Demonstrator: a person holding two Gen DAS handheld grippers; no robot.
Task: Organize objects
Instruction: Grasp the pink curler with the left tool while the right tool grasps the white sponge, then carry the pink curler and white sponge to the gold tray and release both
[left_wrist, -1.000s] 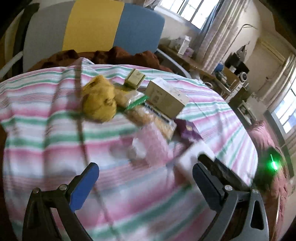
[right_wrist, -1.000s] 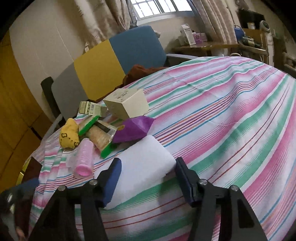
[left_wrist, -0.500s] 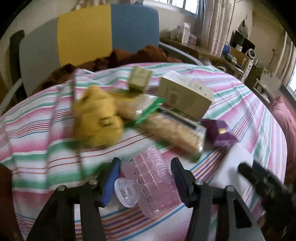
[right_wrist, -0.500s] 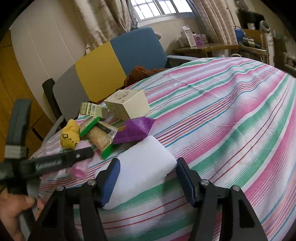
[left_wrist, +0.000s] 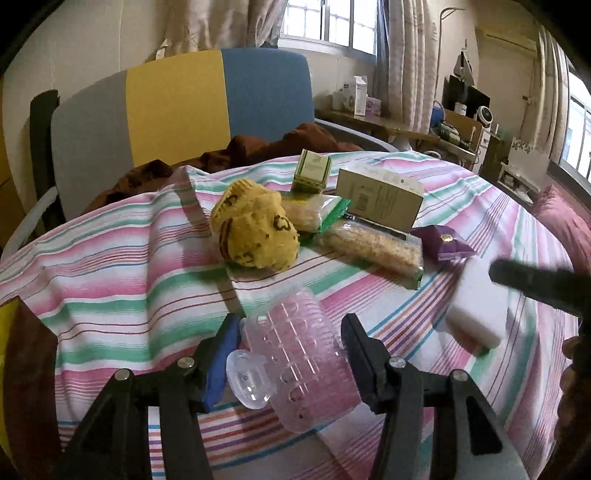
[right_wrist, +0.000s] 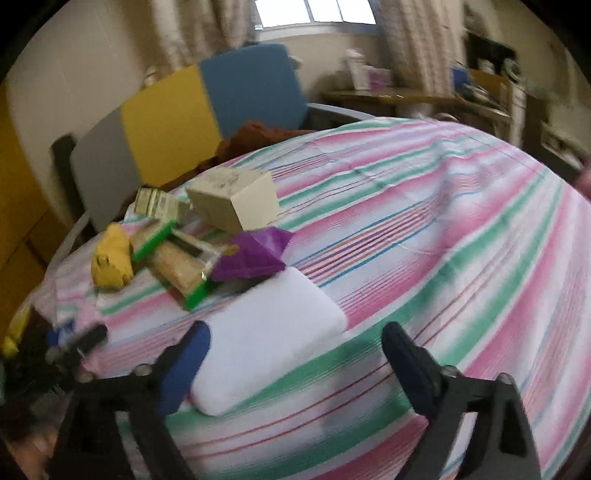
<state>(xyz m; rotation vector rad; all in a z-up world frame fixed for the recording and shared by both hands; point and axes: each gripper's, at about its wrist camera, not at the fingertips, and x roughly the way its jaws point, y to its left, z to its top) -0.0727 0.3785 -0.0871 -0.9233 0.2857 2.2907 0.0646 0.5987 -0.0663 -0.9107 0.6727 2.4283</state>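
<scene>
Several things crowd the striped bed (left_wrist: 122, 266): a yellow cloth bundle (left_wrist: 256, 229), two cracker packets (left_wrist: 373, 245), a beige box (left_wrist: 380, 197), a small green box (left_wrist: 313, 171) and a purple pouch (left_wrist: 441, 243), all piled at twelve o'clock from the left gripper (left_wrist: 290, 354). That gripper is clamped on a pink ridged bottle (left_wrist: 306, 362). At three o'clock lies a white sponge (left_wrist: 476, 306). The right gripper (right_wrist: 295, 352) is opening wide, its jaws clear of the sponge (right_wrist: 266, 339) between them.
</scene>
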